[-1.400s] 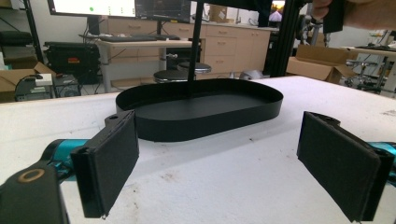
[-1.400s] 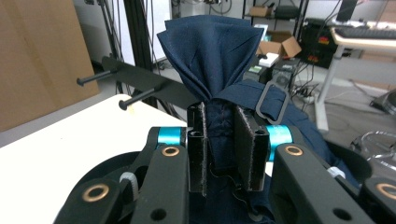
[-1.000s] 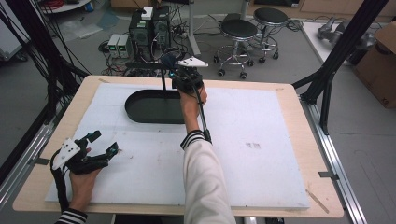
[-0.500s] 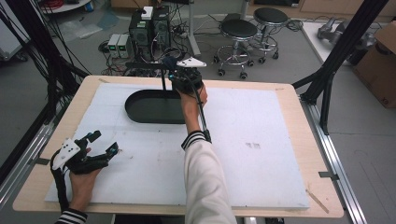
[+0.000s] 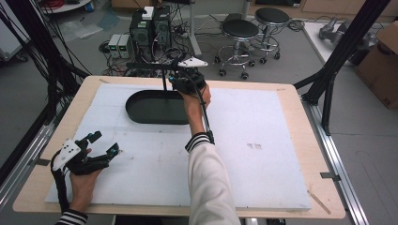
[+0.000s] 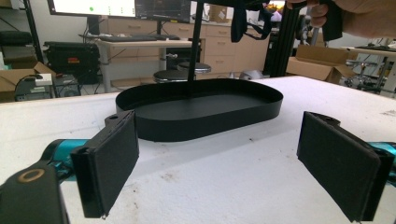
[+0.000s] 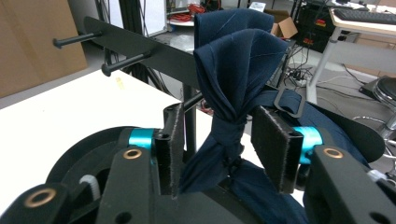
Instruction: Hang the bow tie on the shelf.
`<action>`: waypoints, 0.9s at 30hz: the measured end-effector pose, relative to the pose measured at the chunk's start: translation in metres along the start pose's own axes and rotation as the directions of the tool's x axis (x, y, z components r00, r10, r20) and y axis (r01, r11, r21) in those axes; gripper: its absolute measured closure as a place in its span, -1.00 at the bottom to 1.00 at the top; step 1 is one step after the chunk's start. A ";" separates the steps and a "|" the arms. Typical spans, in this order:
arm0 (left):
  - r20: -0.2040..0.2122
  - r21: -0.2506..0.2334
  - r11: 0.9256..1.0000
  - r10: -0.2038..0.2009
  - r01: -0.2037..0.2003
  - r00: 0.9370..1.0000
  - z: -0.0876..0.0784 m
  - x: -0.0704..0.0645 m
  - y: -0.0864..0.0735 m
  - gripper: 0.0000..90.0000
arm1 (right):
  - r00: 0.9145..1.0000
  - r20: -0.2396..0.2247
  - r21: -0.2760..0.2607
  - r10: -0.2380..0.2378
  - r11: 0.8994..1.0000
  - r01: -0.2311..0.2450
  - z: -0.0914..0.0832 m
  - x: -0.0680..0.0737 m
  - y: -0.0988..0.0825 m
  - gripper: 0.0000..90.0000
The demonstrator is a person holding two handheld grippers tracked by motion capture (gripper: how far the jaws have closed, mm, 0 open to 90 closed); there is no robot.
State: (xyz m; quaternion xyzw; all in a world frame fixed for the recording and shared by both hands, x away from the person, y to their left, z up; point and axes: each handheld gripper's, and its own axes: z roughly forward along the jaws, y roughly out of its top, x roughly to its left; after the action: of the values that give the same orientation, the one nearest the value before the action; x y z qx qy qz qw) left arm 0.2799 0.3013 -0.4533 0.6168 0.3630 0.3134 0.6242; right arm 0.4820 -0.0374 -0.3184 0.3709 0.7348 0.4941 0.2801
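Over the black oval metal tray, the right tool pinches a navy cloth bundle; nearer the desk's front edge, the left tool rests spread.

open white mat right, black tray; rack post blocking far edge

Two stools beyond table

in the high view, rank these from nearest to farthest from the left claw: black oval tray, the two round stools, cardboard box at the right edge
1. Black oval tray: on the white board, ahead and to the right of the left claw.
2. Round stools: on the floor beyond the table's far edge.
3. Cardboard box: on the floor at the far right, past the table's right side.
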 end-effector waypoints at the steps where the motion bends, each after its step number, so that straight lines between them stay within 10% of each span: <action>1: 0.000 0.000 1.000 0.000 0.000 1.000 0.000 0.000 0.000 -0.71 | 1.000 -0.002 0.001 -0.008 1.000 0.008 -0.001 0.000 0.000 0.18; 27: 0.005 -0.002 1.000 0.006 -0.006 1.000 0.000 0.000 0.000 -0.71 | 0.998 -0.028 0.083 -0.058 0.995 0.060 -0.014 0.015 -0.007 -0.04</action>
State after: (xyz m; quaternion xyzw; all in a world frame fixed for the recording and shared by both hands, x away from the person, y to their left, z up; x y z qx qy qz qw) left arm 0.2796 0.3013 -0.4534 0.6180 0.3593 0.3140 0.6248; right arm 0.4608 -0.0336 -0.3213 0.3540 0.7690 0.4592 0.2691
